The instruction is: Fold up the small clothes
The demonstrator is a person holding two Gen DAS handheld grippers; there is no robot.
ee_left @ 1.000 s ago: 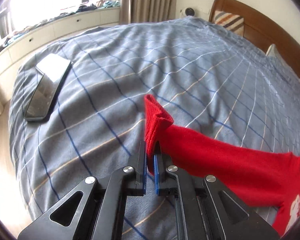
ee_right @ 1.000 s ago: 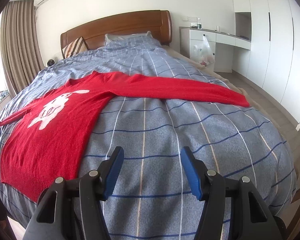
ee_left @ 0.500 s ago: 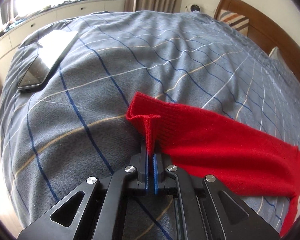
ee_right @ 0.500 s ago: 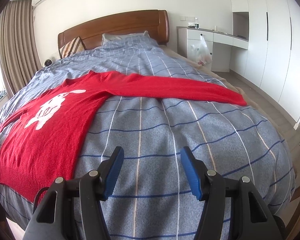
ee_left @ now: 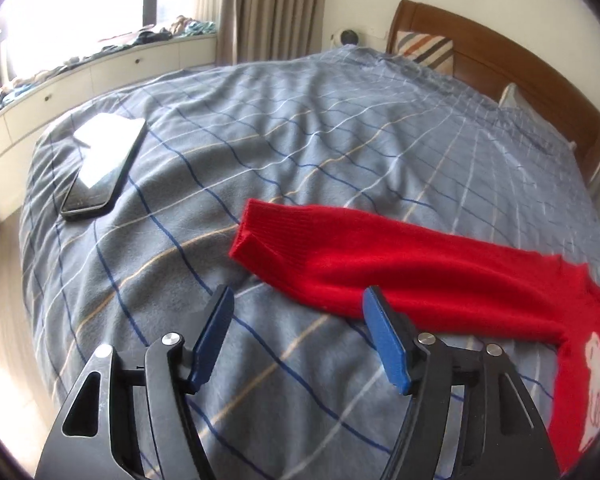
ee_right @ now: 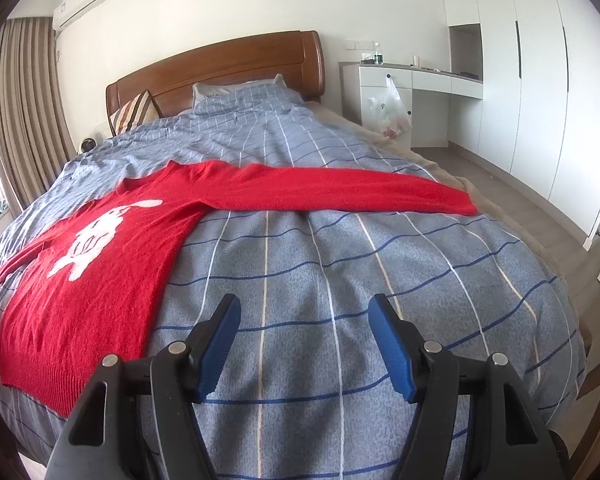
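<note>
A red knitted sweater with a white figure (ee_right: 112, 264) is lying spread flat on the blue-grey checked bedcover (ee_right: 340, 280), its cuff resting just ahead of the left claw (ee_left: 298, 312), whose jaws are opening on nothing, while the right claw (ee_right: 304, 316), also opening and gripping nothing, is hovering over bare cover right of the hem.

one red sweater (ee_right: 112, 256) lies on one bed (ee_right: 340, 280), with one phone (ee_left: 104, 164) there too. two tongs show: left (ee_left: 298, 312), right (ee_right: 304, 316). one striped pillow (ee_left: 424, 50), one plastic bag (ee_right: 390, 110).
</note>
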